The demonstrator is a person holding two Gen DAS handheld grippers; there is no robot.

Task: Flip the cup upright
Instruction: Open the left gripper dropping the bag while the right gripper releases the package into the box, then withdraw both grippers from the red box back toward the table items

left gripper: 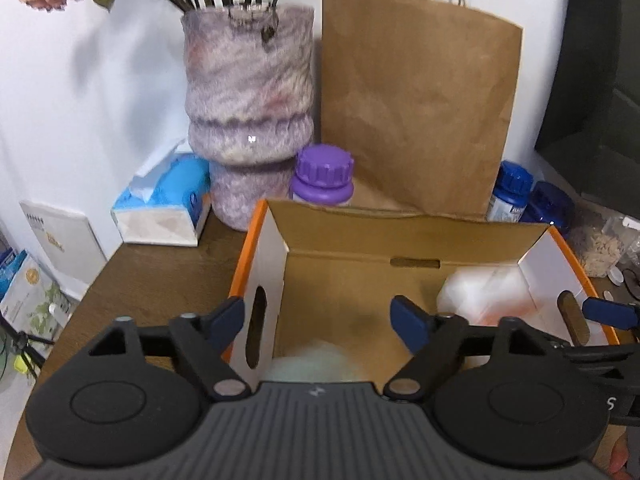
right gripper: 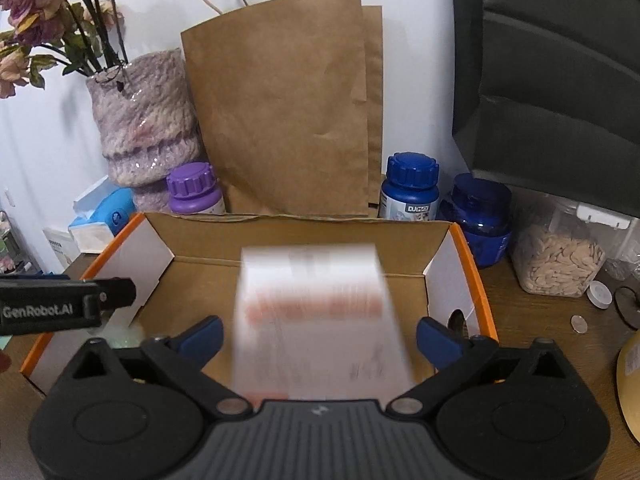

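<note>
- Your right gripper (right gripper: 318, 338) reaches over the cardboard box (right gripper: 304, 236), jaws spread wide on either side of the cup (right gripper: 320, 320) without touching it.
- The cup, blurred white with an orange band, sits inside the box; its orientation is unclear.
- Your left gripper (left gripper: 318, 320) hovers at the box's left end, jaws wide apart, holding nothing.

One cardboard box (right gripper: 304, 236), one cup (right gripper: 316, 312), three bottles (right gripper: 410, 188), one vase (right gripper: 148, 128), two paper bags (right gripper: 280, 112)

Paper bag (right gripper: 280, 108) behind cardboard box (right gripper: 304, 232); vase (left gripper: 248, 112) left.
</note>
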